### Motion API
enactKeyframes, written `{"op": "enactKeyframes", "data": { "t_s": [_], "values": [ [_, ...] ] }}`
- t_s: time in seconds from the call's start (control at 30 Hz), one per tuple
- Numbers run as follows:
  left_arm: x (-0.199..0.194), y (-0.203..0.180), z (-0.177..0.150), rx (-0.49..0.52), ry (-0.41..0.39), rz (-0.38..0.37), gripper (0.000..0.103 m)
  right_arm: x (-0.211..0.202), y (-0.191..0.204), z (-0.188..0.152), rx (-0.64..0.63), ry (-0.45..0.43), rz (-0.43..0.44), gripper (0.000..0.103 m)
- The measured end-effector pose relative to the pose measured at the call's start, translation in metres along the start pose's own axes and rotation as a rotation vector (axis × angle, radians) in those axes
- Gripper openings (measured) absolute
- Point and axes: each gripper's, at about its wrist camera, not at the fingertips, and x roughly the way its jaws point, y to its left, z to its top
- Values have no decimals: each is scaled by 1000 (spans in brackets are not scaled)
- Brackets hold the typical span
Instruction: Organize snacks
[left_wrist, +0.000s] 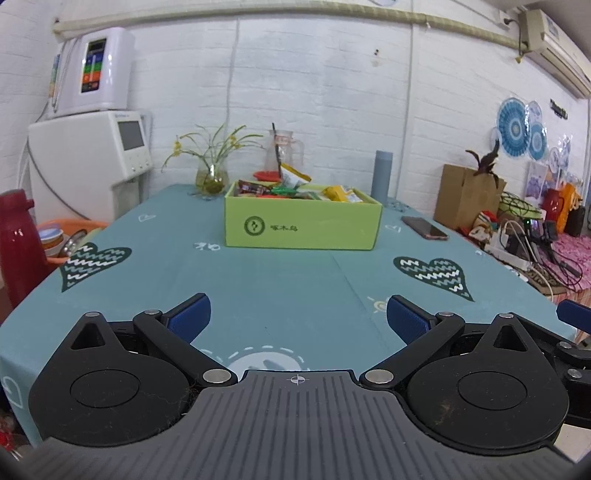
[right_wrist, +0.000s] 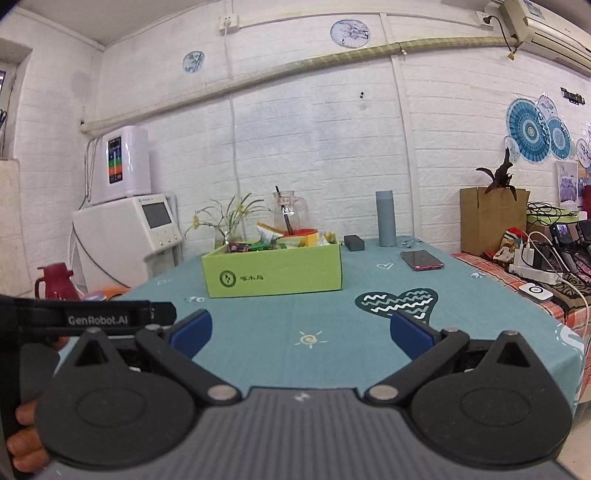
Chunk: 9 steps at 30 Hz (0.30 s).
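A lime-green box (left_wrist: 303, 225) (right_wrist: 273, 273) stands in the middle of the teal table, holding several snack packets (left_wrist: 295, 188) (right_wrist: 273, 240) in yellow, red, green and brown wrappers. My left gripper (left_wrist: 298, 317) hovers over the table's near edge, well short of the box, open with nothing between its blue pads. My right gripper (right_wrist: 300, 328) is also open and empty, near the front edge and right of the left one. The left gripper's strap (right_wrist: 96, 317) and a person's fingers (right_wrist: 26, 435) show at the left of the right wrist view.
Behind the box stand a glass vase with flowers (left_wrist: 210, 173), a glass jug (left_wrist: 282, 151) and a grey cylinder (left_wrist: 382, 177). A phone (left_wrist: 424, 228) lies at the right. A red thermos (left_wrist: 16, 240), white appliances (left_wrist: 88, 162) and a cluttered side surface (left_wrist: 528, 240) flank the table.
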Motion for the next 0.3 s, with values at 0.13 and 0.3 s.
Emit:
{"op": "enactKeyframes", "data": {
  "t_s": [0.13, 0.3],
  "values": [
    [-4, 1, -1, 9, -25, 23, 89, 5, 0, -1, 28, 36, -1, 102],
    [-6, 3, 0, -1, -30, 1, 90, 12, 0, -5, 50, 112, 52, 102]
  ]
}}
